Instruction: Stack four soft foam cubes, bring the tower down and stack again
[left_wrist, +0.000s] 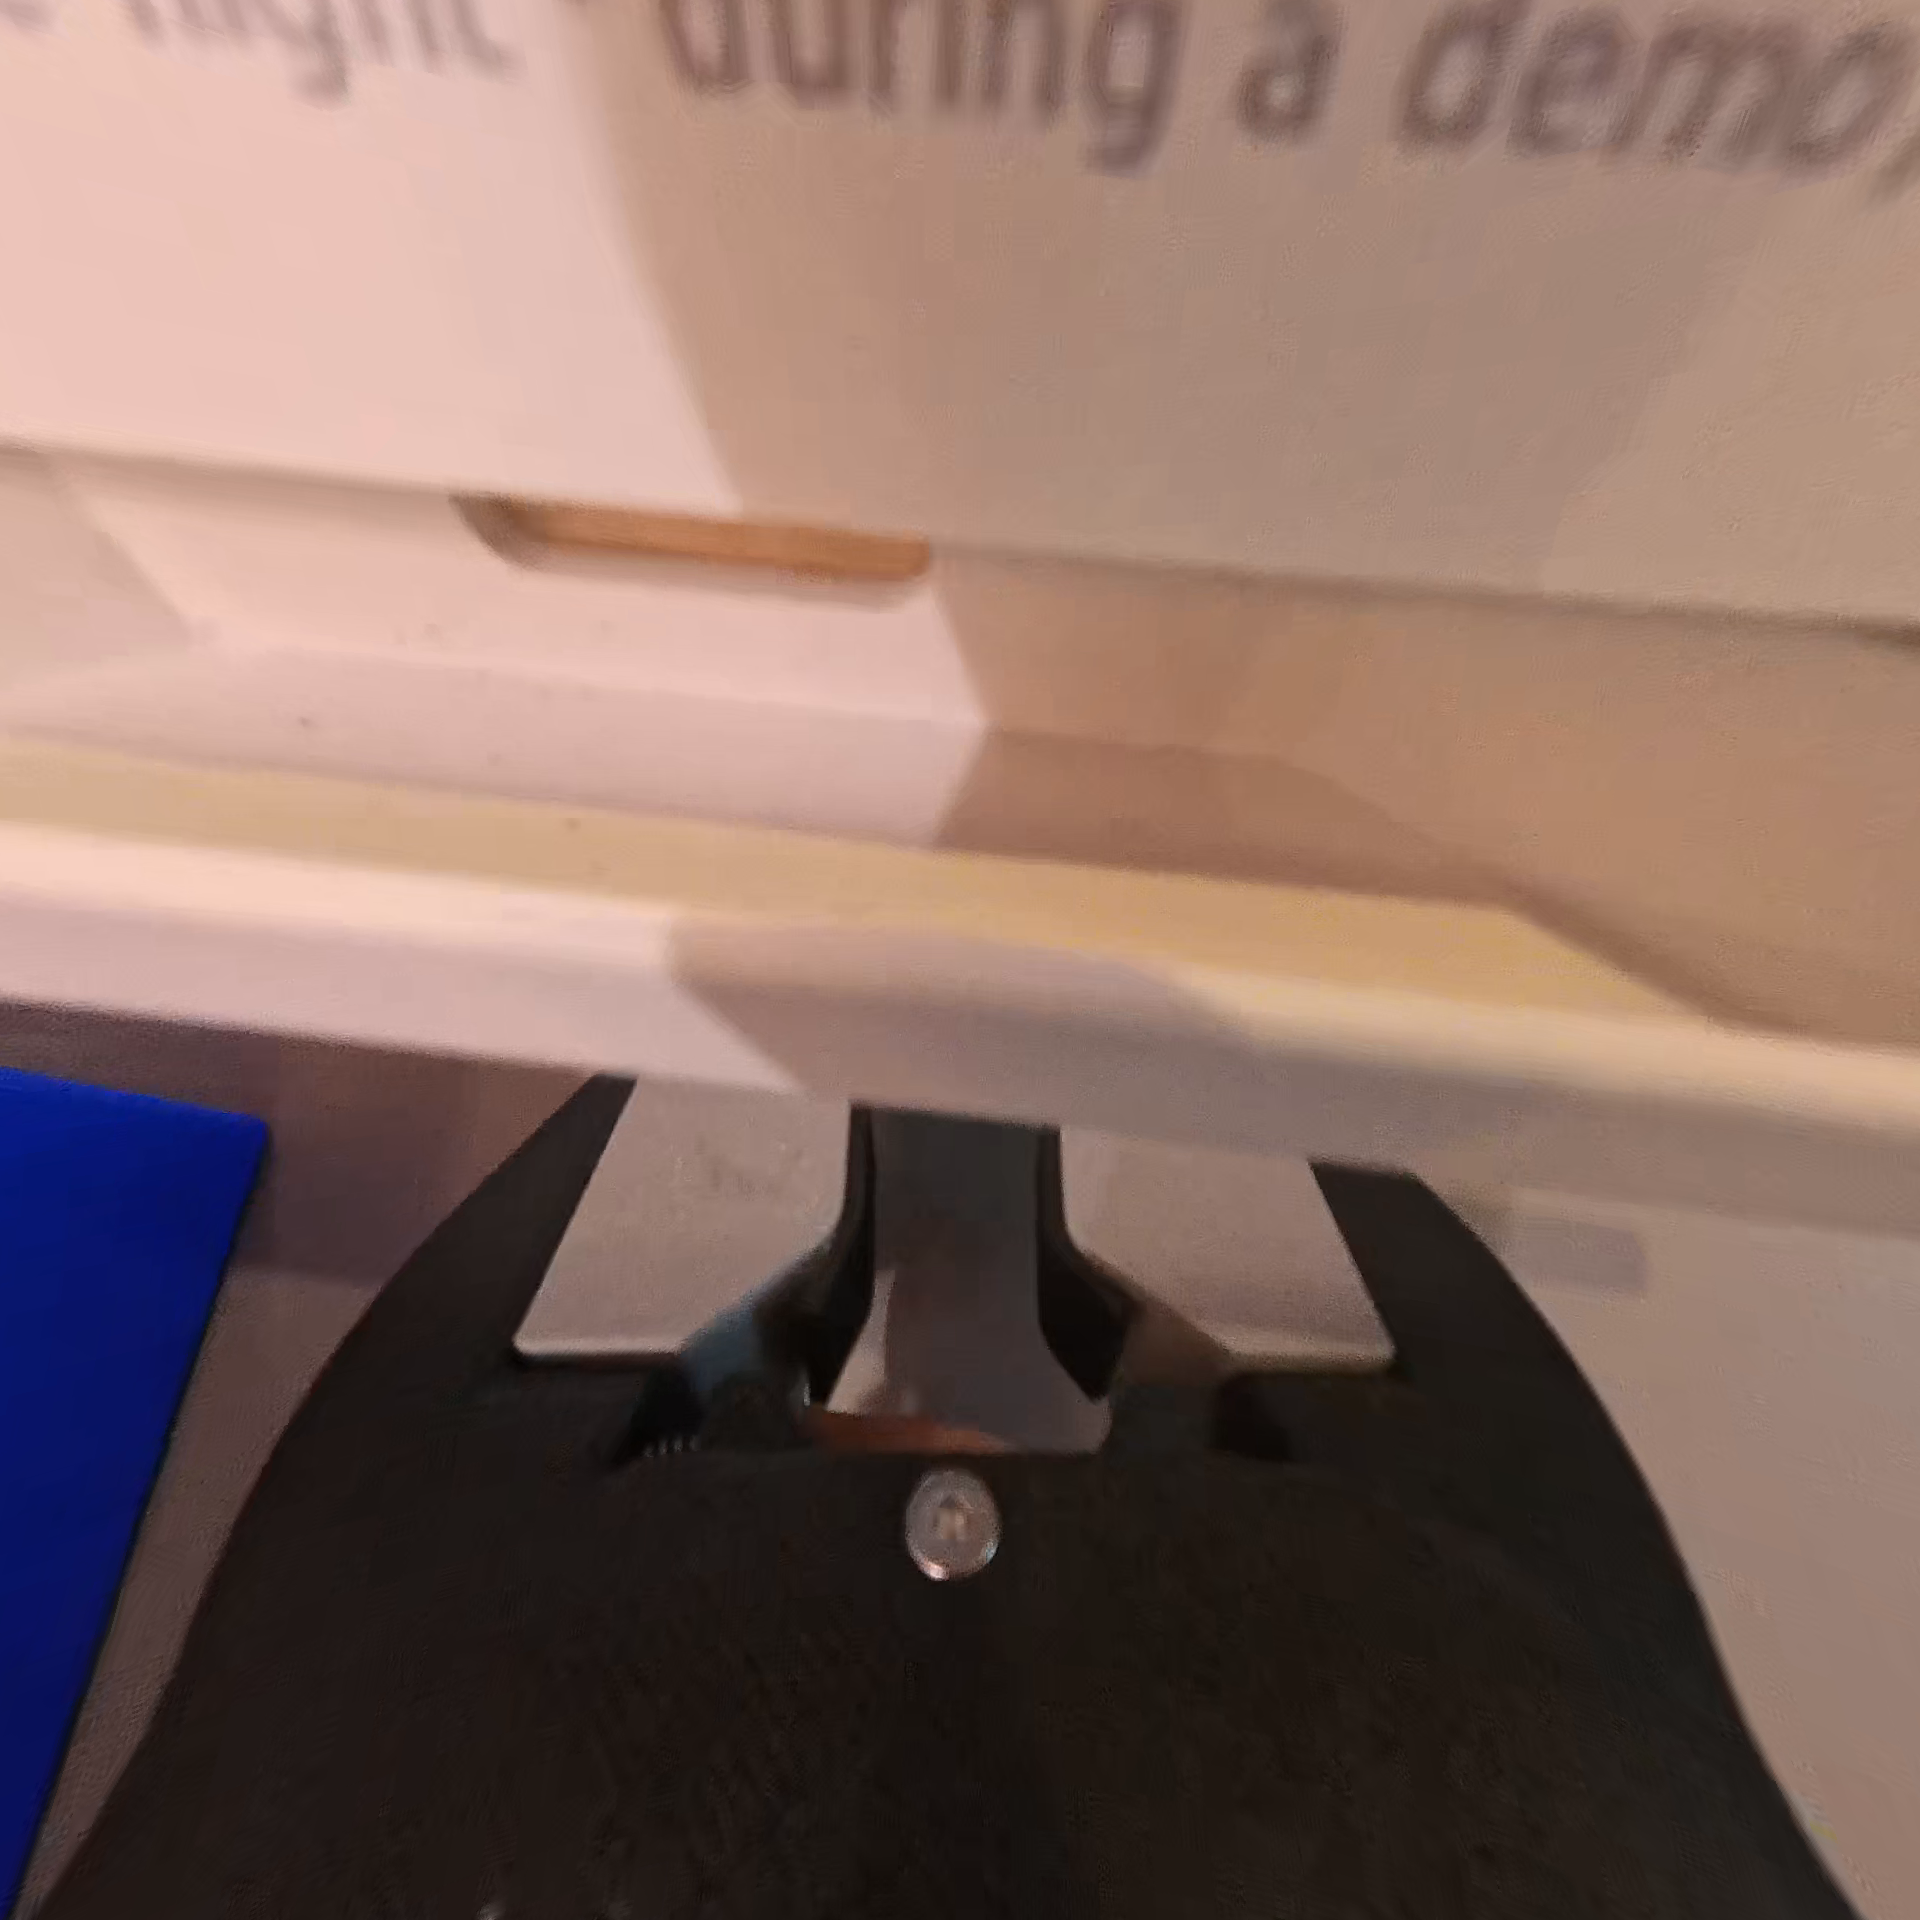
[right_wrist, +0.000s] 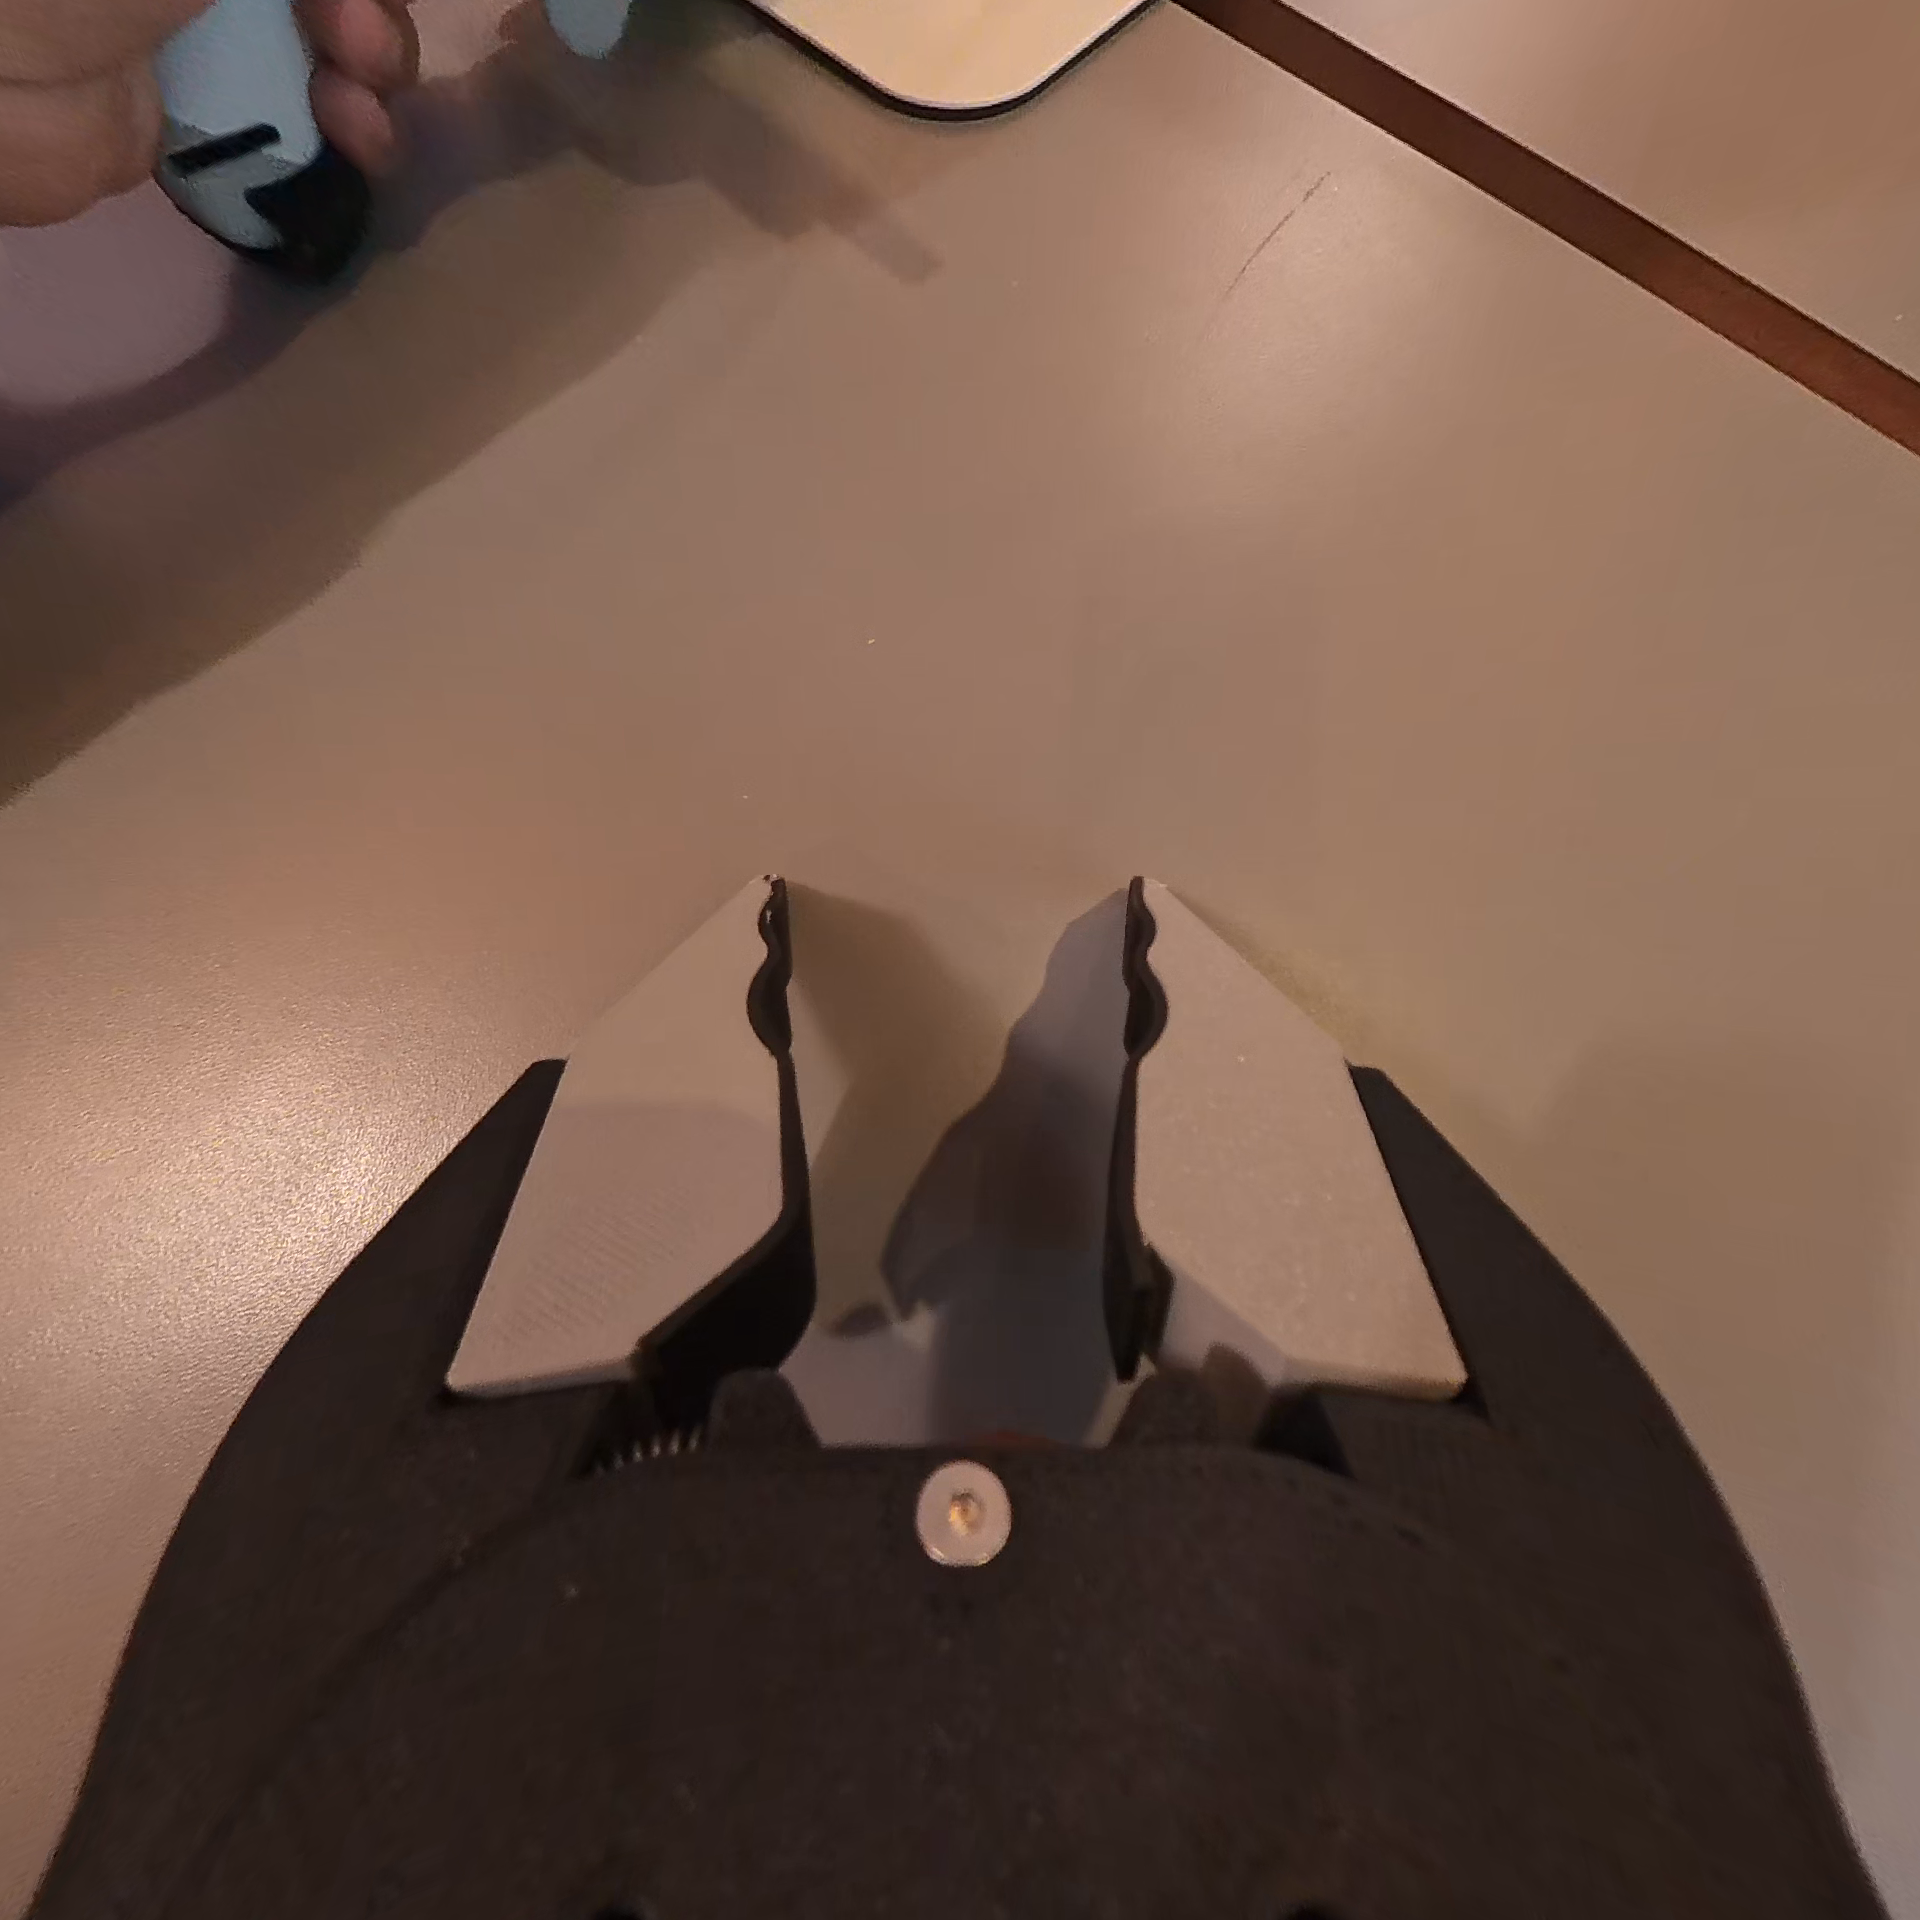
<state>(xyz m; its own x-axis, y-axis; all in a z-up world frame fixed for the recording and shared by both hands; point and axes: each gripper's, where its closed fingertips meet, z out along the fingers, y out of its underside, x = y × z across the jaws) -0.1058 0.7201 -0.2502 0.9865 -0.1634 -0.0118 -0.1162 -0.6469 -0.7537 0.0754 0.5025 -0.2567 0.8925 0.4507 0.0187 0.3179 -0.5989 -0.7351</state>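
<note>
- My right gripper (right_wrist: 956, 883), grey fingers on a black body, has its jaws parted with nothing between them; it points down at the bare beige tabletop (right_wrist: 1143, 540).
- Far ahead and left of it, a hand (right_wrist: 62, 114) grips a pale handle (right_wrist: 234, 135).
- My left gripper (left_wrist: 951, 1122): fingertips hidden behind a blurred pale ledge (left_wrist: 935, 997), so I cannot tell its opening.
- A flat-faced blue foam cube (left_wrist: 104, 1351) sits just left of it. I see no other cubes.
</note>
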